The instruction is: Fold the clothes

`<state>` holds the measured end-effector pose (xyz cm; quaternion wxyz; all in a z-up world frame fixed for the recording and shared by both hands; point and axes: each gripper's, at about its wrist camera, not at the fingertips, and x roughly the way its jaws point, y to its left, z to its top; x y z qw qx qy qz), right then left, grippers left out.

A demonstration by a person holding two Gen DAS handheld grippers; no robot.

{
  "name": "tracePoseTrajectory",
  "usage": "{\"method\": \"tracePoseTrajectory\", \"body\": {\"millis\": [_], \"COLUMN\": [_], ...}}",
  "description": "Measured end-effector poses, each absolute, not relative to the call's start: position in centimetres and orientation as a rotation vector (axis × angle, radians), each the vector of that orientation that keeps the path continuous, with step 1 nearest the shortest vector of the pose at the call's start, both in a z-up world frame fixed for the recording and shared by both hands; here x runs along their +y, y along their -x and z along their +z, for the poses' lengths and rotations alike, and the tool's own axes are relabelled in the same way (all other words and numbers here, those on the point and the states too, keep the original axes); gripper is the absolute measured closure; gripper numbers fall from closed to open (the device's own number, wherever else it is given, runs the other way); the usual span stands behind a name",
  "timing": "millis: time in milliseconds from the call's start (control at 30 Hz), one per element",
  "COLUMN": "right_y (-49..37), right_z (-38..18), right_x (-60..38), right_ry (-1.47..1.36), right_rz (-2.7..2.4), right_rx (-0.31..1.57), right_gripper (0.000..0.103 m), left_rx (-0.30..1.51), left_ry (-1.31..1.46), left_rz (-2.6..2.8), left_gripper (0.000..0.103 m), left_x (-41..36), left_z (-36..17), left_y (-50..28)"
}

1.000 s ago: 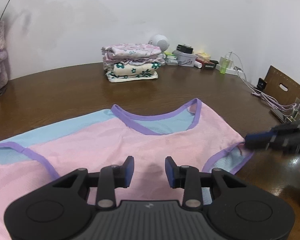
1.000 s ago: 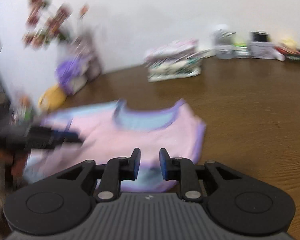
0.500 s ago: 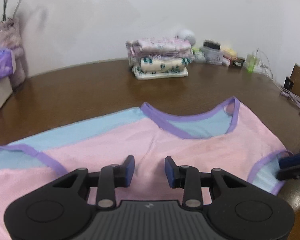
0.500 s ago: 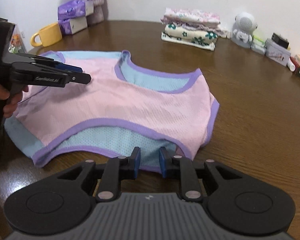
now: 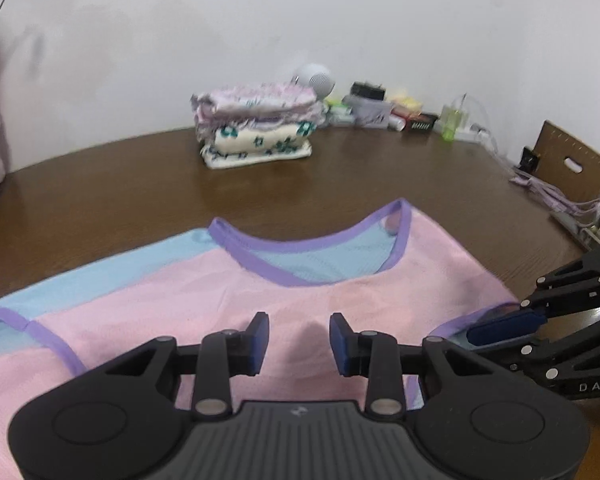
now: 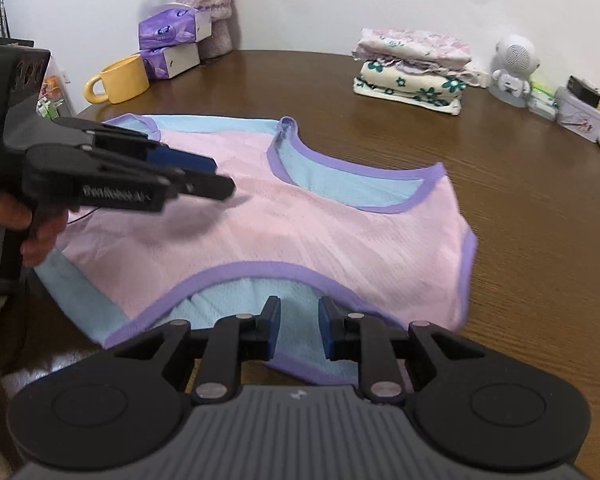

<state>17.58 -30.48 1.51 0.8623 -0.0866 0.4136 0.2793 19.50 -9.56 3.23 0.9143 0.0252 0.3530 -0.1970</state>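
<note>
The pink sleeveless mesh top with purple binding and a blue back panel [image 6: 300, 232] lies spread flat on the round dark wooden table [image 6: 540, 220], neckline to the far side, laid out so its edges can be reached for a fold. The left gripper [image 5: 298, 338] hovers over the pink front, jaws parted and holding nothing. The right gripper [image 6: 299, 328] sits low at the near armhole, jaws also parted with blue fabric showing in the gap, likely lined up to pinch that edge. Only the right wrist view shows the yellow mug [image 6: 120, 80], the purple tissue boxes [image 6: 174, 40] and the hand [image 6: 32, 232] on the left tool; the left wrist view alone shows the cables [image 5: 548, 192] at the far right. A stack of folded floral clothes [image 5: 256, 132] sits at the far edge
</note>
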Motion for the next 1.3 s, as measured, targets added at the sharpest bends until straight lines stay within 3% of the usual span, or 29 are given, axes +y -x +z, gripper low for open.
{"method": "tracePoseTrajectory", "body": {"millis": [500, 733, 1300], "right_y": [-16.8, -17.9, -17.6], "right_z": [1.7, 2.1, 1.6], "right_x": [-32.9, -31.4, -31.7], "right_ry": [0.202, 0.146, 0.275], "right_rz": [0.514, 0.586, 0.541], "right_rx": [1.019, 0.919, 1.056], "right_gripper": [0.082, 0.082, 0.083], "left_rx": [0.691, 0.715, 0.768], "left_ry": [-0.084, -0.088, 0.059], "left_rz": [-0.428, -0.54, -0.444], "left_gripper": [0.072, 0.072, 0.072], "left_x": [-9.8, -11.3, -8.2], "left_z": [3.4, 3.5, 2.6], "left_y": [-18.6, -17.8, -19.2]}}
